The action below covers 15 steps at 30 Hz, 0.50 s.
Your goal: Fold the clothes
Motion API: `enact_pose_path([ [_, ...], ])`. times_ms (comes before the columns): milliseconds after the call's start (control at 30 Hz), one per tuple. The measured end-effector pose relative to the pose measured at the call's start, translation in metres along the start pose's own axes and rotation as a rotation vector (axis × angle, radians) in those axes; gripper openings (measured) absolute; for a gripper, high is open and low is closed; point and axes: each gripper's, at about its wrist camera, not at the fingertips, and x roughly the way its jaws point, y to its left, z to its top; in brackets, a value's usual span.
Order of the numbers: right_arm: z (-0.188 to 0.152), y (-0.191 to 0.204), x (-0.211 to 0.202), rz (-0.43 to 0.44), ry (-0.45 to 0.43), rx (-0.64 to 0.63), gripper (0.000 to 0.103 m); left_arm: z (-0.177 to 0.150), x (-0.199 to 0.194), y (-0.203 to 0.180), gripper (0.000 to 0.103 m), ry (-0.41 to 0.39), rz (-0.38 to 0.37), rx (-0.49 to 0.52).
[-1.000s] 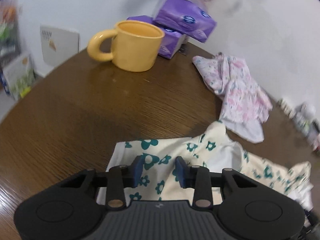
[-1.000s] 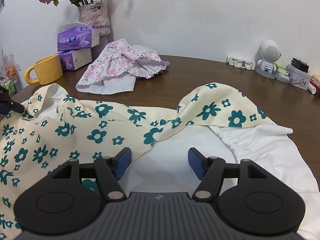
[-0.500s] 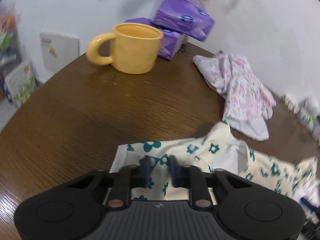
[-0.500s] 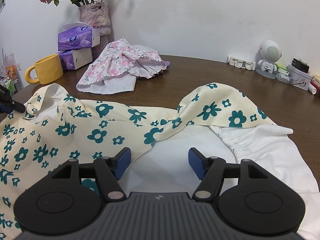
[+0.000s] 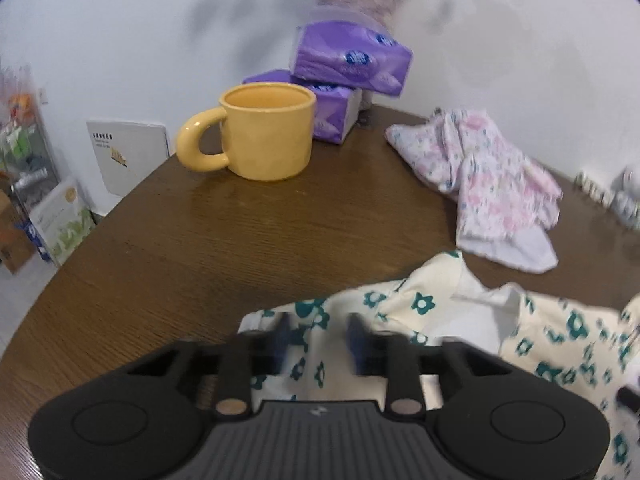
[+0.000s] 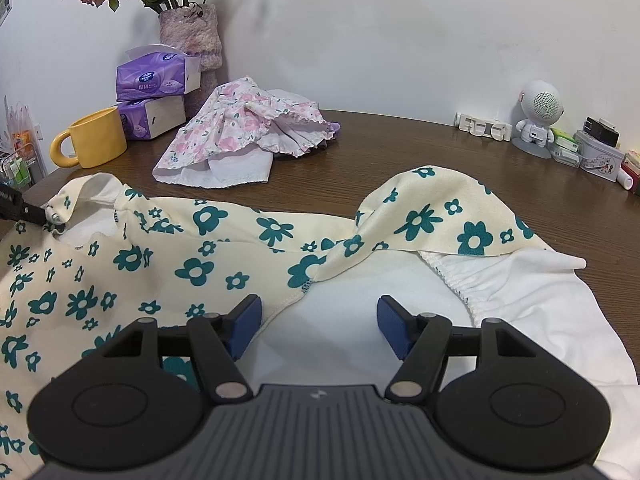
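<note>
A cream garment with teal flowers [image 6: 200, 240] lies spread on the brown table [image 6: 400, 148], its white lining turned up at the right. My right gripper [image 6: 318, 320] hovers open over that white lining, nothing pinched. In the left wrist view the garment's left corner [image 5: 420, 304] lies under my left gripper [image 5: 318, 334]. Its jaws are opening and the blurred blue pads stand apart with cloth between them, not pressing. One black finger of the left gripper [image 6: 24, 210] shows at the garment's raised corner in the right wrist view.
A crumpled pink floral garment [image 6: 240, 128] lies behind, near the wall. A yellow mug [image 5: 264, 136] and two stacked purple tissue packs [image 5: 352, 60] stand at the back left beside a flower vase [image 6: 192, 36]. A small white robot figure [image 6: 538, 116] and boxes sit back right.
The left gripper's jaws closed on the garment's corner half a second ago and now stand apart again; its view has rolled and shifted slightly. The right gripper has not moved.
</note>
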Motion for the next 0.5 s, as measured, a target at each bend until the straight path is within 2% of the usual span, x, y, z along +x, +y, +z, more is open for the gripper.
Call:
enact_pose_path([
  [67,0.000,0.000,0.000,0.000,0.000,0.000,0.065,0.000,0.003,-0.002,0.030,0.004,0.019,0.022],
  [100,0.000,0.000,0.000,0.000,0.000,0.000,0.065,0.000,0.005,-0.003,0.015,0.006,0.029,0.033],
  [133,0.000,0.000,0.000,0.000,0.000,0.000,0.065,-0.001,0.008,-0.004,0.005,0.018,0.033,0.042],
  [267,0.000,0.000,0.000,-0.001,-0.001,-0.002,0.065,-0.006,0.009,-0.010,0.006,0.014,0.065,0.090],
  [367,0.000,0.000,0.000,-0.001,-0.001,-0.001,0.065,-0.005,-0.003,-0.011,0.019,-0.005,0.038,0.080],
  [433,0.001,-0.001,-0.001,0.008,0.004,0.008,0.065,-0.004,-0.018,-0.013,0.037,-0.031,0.008,0.089],
  [500,0.002,-0.003,-0.002,0.018,0.009,0.018,0.066,-0.002,-0.036,-0.019,0.041,-0.063,-0.020,0.124],
])
